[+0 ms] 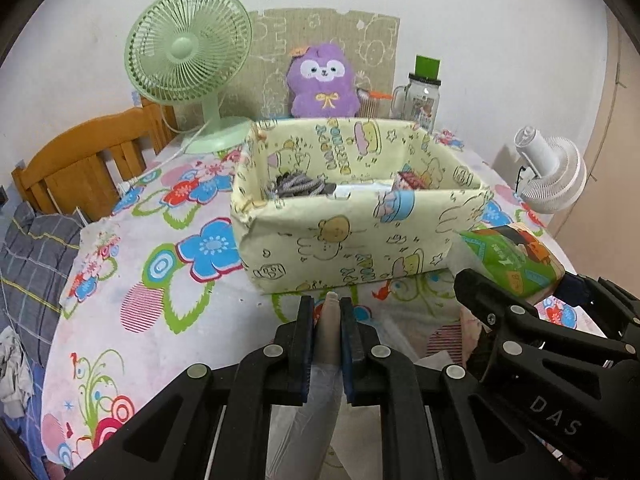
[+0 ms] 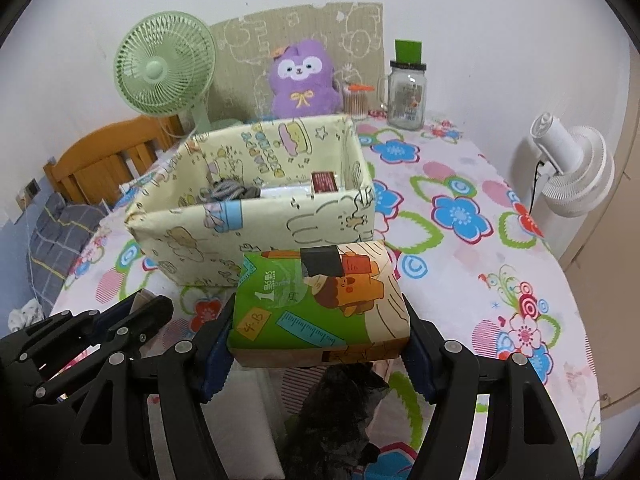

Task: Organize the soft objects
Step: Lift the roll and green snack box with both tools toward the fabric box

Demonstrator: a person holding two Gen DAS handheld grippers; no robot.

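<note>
Two grippers: both are seen low over the floral tablecloth, in front of the box.
Left gripper: the jaws are nearly closed and are clamped on a thin pale item, whose tip is seen between the pads; what the item is cannot be told.
Right gripper: the jaws are set wide and are pressed against both sides of a tissue pack, which is held just in front of the box's near wall.
Box: it is seen open-topped, near the table's middle; a grey bundle, a white item and a small red packet are seen inside.
Behind box: a purple plush, a green fan and a jar are stood near the wall.
Table edge, right: a white fan is seen.
Below right gripper: a dark crumpled item is seen; its kind cannot be told.
</note>
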